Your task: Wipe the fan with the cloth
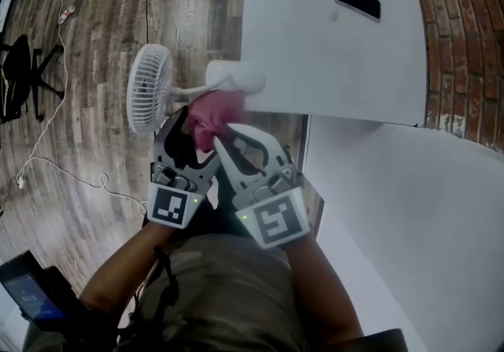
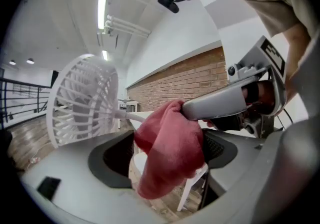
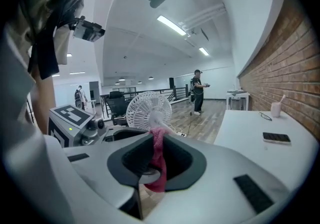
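Note:
A small white fan [image 1: 148, 89] stands off the left edge of the white table [image 1: 331, 67], its base [image 1: 236, 76] at the table edge. The pink cloth [image 1: 211, 114] hangs just in front of the base. My right gripper [image 1: 224, 134] is shut on the cloth [image 3: 157, 160], which dangles between its pads with the fan [image 3: 148, 109] behind. My left gripper [image 1: 185, 126] is open beside it. In the left gripper view the cloth [image 2: 170, 148] hangs from the right gripper's finger [image 2: 220, 102] between the wide jaws, which do not press on it; the fan's grille [image 2: 82, 100] is at left.
A black phone [image 1: 357, 0] lies on the white table, also seen as a phone [image 3: 276, 138] in the right gripper view. A black office chair [image 1: 24, 75] and white cables [image 1: 71, 12] are on the wood floor. A brick wall [image 1: 465, 35] runs along the right. A person [image 3: 198, 91] stands far off.

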{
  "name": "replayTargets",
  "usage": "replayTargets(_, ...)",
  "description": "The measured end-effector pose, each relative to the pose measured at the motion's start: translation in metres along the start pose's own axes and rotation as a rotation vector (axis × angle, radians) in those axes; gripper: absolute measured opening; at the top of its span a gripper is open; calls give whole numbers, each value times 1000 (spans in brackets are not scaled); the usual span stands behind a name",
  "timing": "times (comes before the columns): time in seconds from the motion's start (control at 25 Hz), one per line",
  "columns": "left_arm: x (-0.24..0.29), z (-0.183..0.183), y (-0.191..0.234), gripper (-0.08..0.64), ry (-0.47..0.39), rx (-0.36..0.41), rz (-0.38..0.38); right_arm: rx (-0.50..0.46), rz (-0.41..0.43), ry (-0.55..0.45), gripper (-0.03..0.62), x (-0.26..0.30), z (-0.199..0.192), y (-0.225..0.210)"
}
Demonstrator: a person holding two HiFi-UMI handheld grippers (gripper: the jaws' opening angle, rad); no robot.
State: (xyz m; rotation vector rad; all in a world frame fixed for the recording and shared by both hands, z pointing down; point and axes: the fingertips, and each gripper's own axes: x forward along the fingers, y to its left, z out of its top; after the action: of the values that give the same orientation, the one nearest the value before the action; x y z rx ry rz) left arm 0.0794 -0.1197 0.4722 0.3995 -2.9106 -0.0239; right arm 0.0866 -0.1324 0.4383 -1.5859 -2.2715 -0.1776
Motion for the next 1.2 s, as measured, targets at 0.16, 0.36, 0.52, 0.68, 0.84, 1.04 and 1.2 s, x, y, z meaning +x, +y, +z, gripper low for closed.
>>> replayTargets(0.16, 4, 16, -10, 387, -47, 110, -40, -70, 70, -11, 67, 1, -2, 21)
replayTargets(0.36, 7, 20, -18, 264, -46, 165, -78, 71, 38, -39, 66, -3, -3, 15)
replayTargets(0.52, 7, 11, -18, 179, -20, 127, -78, 61, 28, -43, 74, -1, -4, 16)
replayTargets(0.68, 7, 6, -17, 176, -1, 79, -77, 37, 7, -88, 70, -4, 1, 16)
replayTargets(0.84, 10, 4, -15, 166, 5, 58, -89, 67, -24, -98, 64, -6, 2, 12)
replayTargets(1.04, 10, -25, 16, 138, 83, -89, 1, 98, -17, -118, 208, -2, 7, 8)
replayTargets(1.2, 1, -46, 47, 132, 115, -87, 101, 76, -131, -255, 148, -22, 38, -14)
